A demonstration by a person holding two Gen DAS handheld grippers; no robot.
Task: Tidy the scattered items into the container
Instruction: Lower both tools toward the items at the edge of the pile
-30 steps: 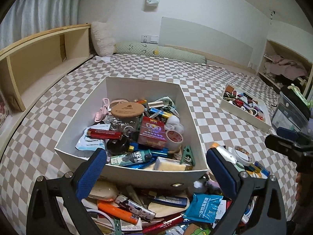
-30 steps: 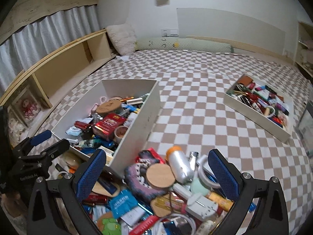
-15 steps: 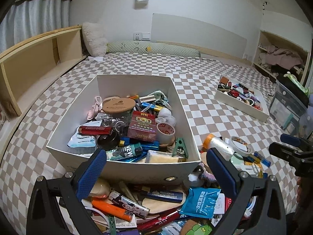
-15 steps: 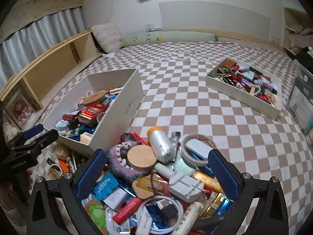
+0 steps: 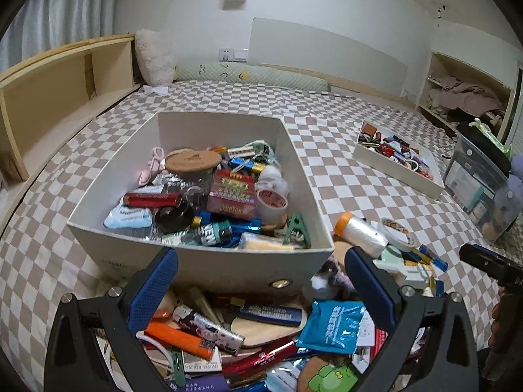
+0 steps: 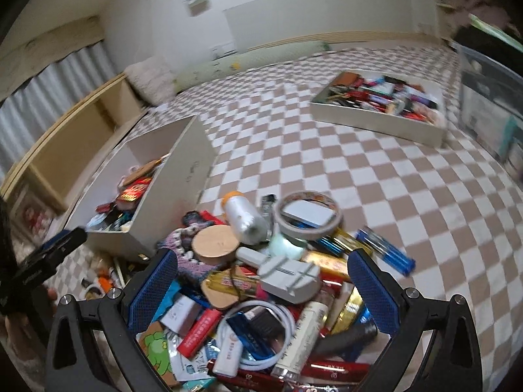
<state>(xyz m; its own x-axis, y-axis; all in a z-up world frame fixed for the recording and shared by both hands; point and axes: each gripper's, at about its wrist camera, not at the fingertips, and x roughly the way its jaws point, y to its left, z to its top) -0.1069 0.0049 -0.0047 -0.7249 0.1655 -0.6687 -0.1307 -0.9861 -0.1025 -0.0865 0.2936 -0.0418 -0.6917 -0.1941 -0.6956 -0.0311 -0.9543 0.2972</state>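
Observation:
A white box (image 5: 209, 263) on the checkered bed holds many small items; it also shows in the right wrist view (image 6: 183, 176). A pile of scattered items lies in front of it: an orange lighter (image 5: 178, 339), a blue packet (image 5: 330, 326), a clear bottle with an orange cap (image 5: 361, 233). My left gripper (image 5: 261, 290) is open and empty above the pile's left part. My right gripper (image 6: 263, 289) is open and empty above the pile's right part, over a grey tool (image 6: 289, 277), a wooden lid (image 6: 214, 245) and a tape roll (image 6: 309, 215).
A second white tray (image 5: 397, 170) full of items sits at the far right, also in the right wrist view (image 6: 379, 116). A clear plastic bin (image 5: 480, 179) stands beyond it. Wooden shelves (image 5: 49, 98) run along the left. A pillow (image 5: 153, 57) lies at the headboard.
Both grippers have moved lower and closer to the pile. The right view has swung right and is blurred by motion. Both jaws stay open.

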